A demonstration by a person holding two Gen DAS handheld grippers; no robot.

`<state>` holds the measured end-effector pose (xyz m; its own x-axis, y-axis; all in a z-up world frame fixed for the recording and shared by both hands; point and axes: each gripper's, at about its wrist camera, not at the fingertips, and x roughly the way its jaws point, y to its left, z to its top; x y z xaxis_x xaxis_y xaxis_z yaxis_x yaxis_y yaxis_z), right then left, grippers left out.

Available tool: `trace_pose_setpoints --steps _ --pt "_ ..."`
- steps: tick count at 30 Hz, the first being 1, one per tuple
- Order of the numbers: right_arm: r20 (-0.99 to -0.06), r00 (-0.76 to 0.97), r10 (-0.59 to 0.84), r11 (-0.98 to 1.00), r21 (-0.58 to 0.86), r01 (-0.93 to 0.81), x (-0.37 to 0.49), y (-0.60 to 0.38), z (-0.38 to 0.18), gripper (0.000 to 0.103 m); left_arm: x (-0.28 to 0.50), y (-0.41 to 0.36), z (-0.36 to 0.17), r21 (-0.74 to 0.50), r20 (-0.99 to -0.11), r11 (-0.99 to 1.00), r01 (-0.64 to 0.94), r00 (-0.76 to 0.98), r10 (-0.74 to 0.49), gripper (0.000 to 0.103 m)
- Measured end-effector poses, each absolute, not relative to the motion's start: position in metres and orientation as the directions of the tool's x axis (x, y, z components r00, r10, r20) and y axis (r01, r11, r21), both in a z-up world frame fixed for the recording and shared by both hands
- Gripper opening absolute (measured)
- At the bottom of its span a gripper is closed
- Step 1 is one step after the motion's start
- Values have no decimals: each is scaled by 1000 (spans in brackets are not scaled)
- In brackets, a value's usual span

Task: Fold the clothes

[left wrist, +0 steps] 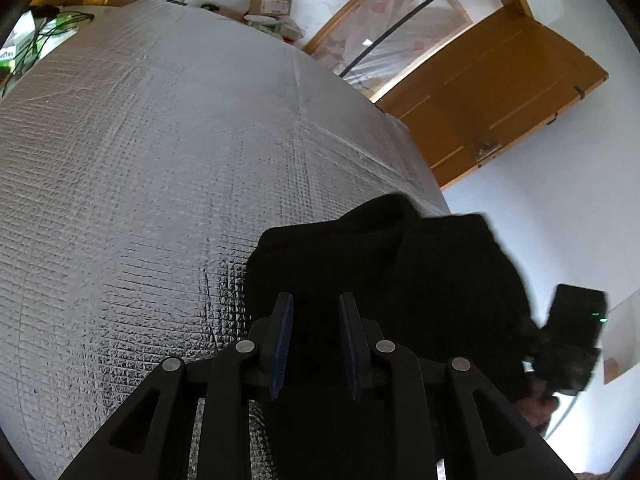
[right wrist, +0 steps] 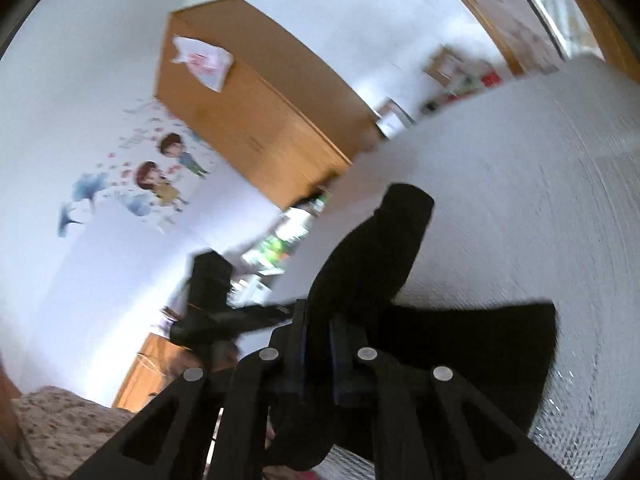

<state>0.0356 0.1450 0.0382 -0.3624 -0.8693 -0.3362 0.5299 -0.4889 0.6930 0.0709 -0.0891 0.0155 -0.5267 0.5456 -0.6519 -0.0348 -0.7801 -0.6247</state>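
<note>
Lying on the silver padded table (left wrist: 160,160) is a black piece of clothing (left wrist: 400,272), bunched up near the table's edge. The left tongs (left wrist: 316,312) hang over it with their two blue pads (left wrist: 285,332) apart. Black cloth shows in the gap between them, but the pads do not press on it.

The right tongs (right wrist: 318,332) are nearly together and pinch a fold of the black clothing (right wrist: 360,280). One part of the cloth sticks up from those tongs like a tube. Another part spreads flat on the table (right wrist: 520,200) to the right. That picture is blurry.

The left tongs (right wrist: 212,312) also show in the right picture, off to the side and fuzzy. A wooden cupboard (right wrist: 260,120) stands against the white wall, with cartoon stickers (right wrist: 160,176) of children beside it. A wooden door (left wrist: 500,108) is past the table.
</note>
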Motion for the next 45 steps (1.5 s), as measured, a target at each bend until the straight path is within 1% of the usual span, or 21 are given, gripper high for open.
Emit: trace_pose_setpoints --steps 1,4,8,10,12,15,18,22,26,28,33,34,36,38,39,42,45 --pt "-318 -363 -876 -476 690 545 37 143 46 9 72 -88 17 -625 -650 -779 -40 -527 548 24" --pt "-302 -376 -876 -474 685 554 40 140 58 9 74 -82 23 -611 -652 -790 -53 -531 541 24" --pt "-288 -400 -870 -478 691 543 40 146 57 9 72 -78 27 -590 -665 -806 -49 -538 518 24" --pt "-293 -420 -859 -492 699 518 38 155 48 9 69 -75 27 -583 -669 -811 -50 -536 515 24" --pt "-310 -444 -841 -515 710 480 32 167 34 9 65 -70 25 -579 -678 -814 -52 -523 516 24" --pt "-367 -487 -793 -577 710 404 27 187 10 9 60 -62 22 -570 -693 -820 -55 -504 516 24" --pt "-458 -532 -712 -674 658 336 24 197 -12 9 52 -51 19 -561 -701 -826 -60 -496 512 24" --pt "-522 -545 -656 -738 594 319 23 195 -28 9 45 -43 15 -551 -713 -833 -60 -485 506 25" --pt "-534 -542 -649 -747 581 323 23 195 -30 9 48 -45 12 -543 -720 -838 -56 -482 498 25" --pt "-525 -544 -655 -742 585 328 26 199 -25 9 48 -47 13 -546 -719 -836 -50 -483 499 25" --pt "-409 -581 -703 -694 573 436 41 200 15 9 54 -50 16 -531 -733 -846 -42 -479 483 25" --pt "-410 -592 -694 -705 557 440 42 199 18 9 54 -49 14 -529 -737 -848 -40 -474 482 25" --pt "-476 -613 -630 -764 520 382 38 200 6 9 54 -46 11 -524 -745 -851 -39 -464 480 25" --pt "-535 -590 -605 -780 546 305 30 204 -17 10 54 -44 11 -524 -744 -851 -44 -464 482 25" --pt "-549 -577 -605 -774 575 265 27 208 -30 12 54 -43 12 -523 -743 -851 -47 -464 482 25" --pt "-546 -563 -620 -749 625 218 26 218 -49 13 52 -43 12 -520 -744 -853 -52 -463 482 26" --pt "-555 -570 -606 -764 606 222 29 219 -45 14 49 -43 13 -524 -742 -850 -49 -464 484 26"
